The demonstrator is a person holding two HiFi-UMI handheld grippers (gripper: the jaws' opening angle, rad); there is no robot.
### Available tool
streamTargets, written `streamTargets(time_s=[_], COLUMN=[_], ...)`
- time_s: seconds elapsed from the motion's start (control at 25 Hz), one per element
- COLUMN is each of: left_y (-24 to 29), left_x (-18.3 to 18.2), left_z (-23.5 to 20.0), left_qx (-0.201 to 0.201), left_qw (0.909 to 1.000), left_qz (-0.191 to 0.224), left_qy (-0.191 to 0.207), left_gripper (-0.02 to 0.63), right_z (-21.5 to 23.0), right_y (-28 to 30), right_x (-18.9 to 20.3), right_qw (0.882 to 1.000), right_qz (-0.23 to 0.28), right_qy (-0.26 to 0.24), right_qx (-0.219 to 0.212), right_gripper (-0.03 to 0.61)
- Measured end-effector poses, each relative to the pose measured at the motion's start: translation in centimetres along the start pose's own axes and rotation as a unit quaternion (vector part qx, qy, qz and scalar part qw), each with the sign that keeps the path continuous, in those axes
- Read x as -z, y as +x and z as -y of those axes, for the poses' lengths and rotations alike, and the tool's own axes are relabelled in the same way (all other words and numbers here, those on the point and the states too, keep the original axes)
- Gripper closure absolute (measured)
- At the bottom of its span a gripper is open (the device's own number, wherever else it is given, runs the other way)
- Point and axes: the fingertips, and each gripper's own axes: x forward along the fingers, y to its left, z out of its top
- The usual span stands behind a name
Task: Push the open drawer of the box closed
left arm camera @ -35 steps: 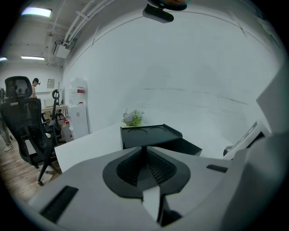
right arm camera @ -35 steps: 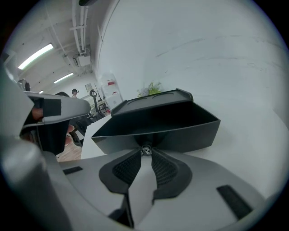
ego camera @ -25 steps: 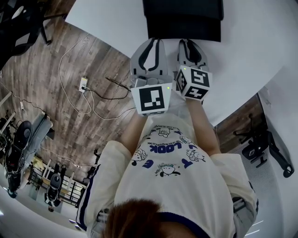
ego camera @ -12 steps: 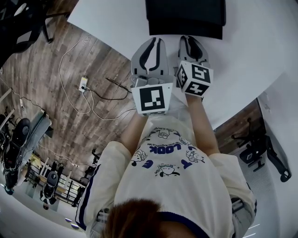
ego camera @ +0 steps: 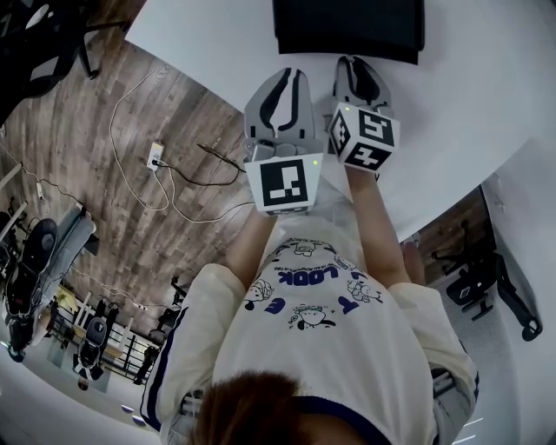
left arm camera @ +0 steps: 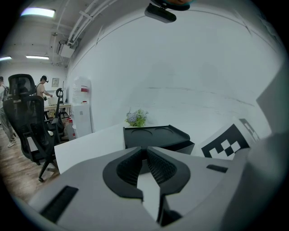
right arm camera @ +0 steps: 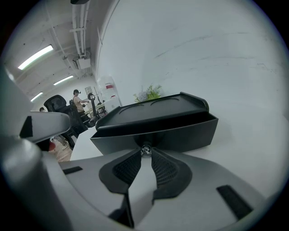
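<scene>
Black box (ego camera: 347, 26) sits on the white bench (ego camera: 217, 52), its drawer (right arm camera: 153, 133) standing slightly out. The right hand-held gripper (ego camera: 353, 66) is narrow, its tips closed on the drawer's small knob (right arm camera: 146, 151). The left hand-held gripper (left arm camera: 146, 150) is closed and empty, beside it and short of the box.

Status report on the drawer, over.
Left gripper shut, empty. Right gripper pinching small silver knob on open drawer of black plastic box. Drawer not yet closed; nothing blocking it.
</scene>
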Motion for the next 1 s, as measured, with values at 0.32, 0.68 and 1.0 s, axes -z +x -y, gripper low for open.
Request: streamTargets(time_s=[0.32,0.68,1.0], left_y=[0.2,0.6,0.5], left_x=[0.0,0.1,0.0], left_z=[-0.3,-0.5,-0.7], left_qx=[0.002,0.004,-0.001], left_qw=[1.0000,1.0000,0.9999], left_qz=[0.001,-0.004,-0.008], left_qy=[-0.001,0.001,-0.006], left_gripper=[0.571,0.571,0.571], right_z=[-0.1,0.0,0.1], right_y=[0.8,1.5,1.6], right_x=[-0.9,-1.5,-2.0], right_qw=[1.000,1.000,1.000], right_qz=[0.005,0.010,0.013], right_qy=[0.002,0.001,0.002], right_qx=[0.004,0.003,-0.002], right_gripper=[0.492,0.492,0.492])
